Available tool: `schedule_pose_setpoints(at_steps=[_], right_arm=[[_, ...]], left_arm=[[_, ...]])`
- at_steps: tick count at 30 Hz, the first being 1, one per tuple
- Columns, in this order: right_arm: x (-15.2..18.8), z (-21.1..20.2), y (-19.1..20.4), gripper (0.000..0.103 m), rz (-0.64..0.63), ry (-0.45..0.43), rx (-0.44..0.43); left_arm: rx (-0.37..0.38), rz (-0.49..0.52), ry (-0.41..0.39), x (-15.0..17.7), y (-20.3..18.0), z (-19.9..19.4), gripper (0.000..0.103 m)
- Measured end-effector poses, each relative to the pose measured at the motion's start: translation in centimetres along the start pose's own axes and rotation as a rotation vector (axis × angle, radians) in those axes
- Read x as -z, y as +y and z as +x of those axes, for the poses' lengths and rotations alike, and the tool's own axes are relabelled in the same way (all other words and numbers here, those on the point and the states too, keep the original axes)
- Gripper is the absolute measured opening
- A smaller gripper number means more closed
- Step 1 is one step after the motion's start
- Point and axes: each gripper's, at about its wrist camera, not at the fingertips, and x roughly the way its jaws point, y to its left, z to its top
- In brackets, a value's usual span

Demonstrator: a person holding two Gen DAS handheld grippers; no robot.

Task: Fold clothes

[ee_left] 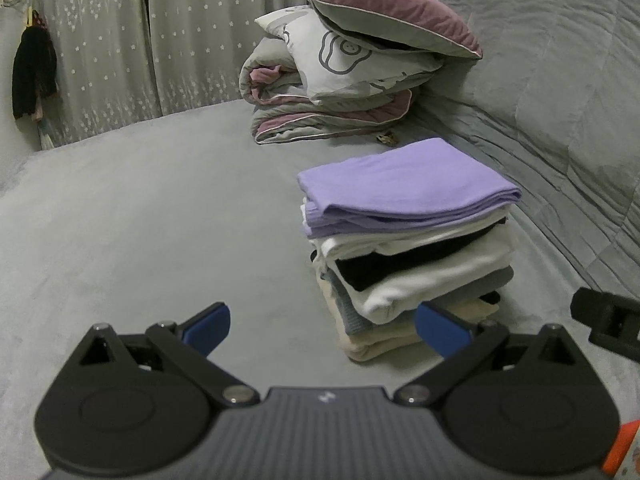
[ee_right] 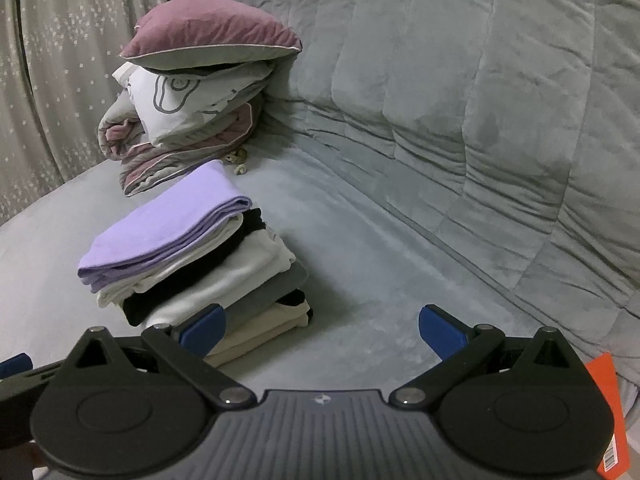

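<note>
1. Grey star-print curtains (ee_left: 120, 48) hang at the far left behind a wide bed (ee_left: 140, 220) covered in a smooth grey sheet.
2. Farthest left in the left wrist view, a dark garment (ee_left: 34, 76) hangs on the wall beside the curtains.
3. Low in that view, the left gripper (ee_left: 322, 330) hovers above the sheet, its blue-tipped fingers (ee_left: 210, 326) spread wide with nothing between them.
4. Further back, a folded quilt (ee_left: 320, 120) in grey and mauve lies on the bed, with a white printed pillow (ee_left: 352, 64) on it and a mauve cushion (ee_left: 392, 12) on top.
5. Nearer the camera and right of centre stands the stack of folded clothes (ee_left: 408, 248), on the sheet: a lilac piece on top, then white, black, white, grey and beige layers below.
6. The stack sits close to the left gripper's right finger and just in front of the quilt.
7. A small mottled object (ee_left: 386, 138), too small to identify, lies between the quilt and the stack.
8. At the right, a padded grey headboard (ee_right: 460, 100) rises along the bed.
9. In the right wrist view, the right gripper (ee_right: 322, 330) also has its fingers spread and empty; the stack lies to its left, behind the left finger.
10. An orange tag (ee_right: 610, 412) shows at the lower right edge.
</note>
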Motion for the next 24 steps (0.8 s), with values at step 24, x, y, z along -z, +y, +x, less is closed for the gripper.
schedule_pose_setpoints(at_steps=[24], right_arm=[[0.1,0.59,0.44,0.103,-0.036,-0.001,0.019]], left_arm=[[0.021,0.004,0.009,0.26,0.31,-0.17,0.103]])
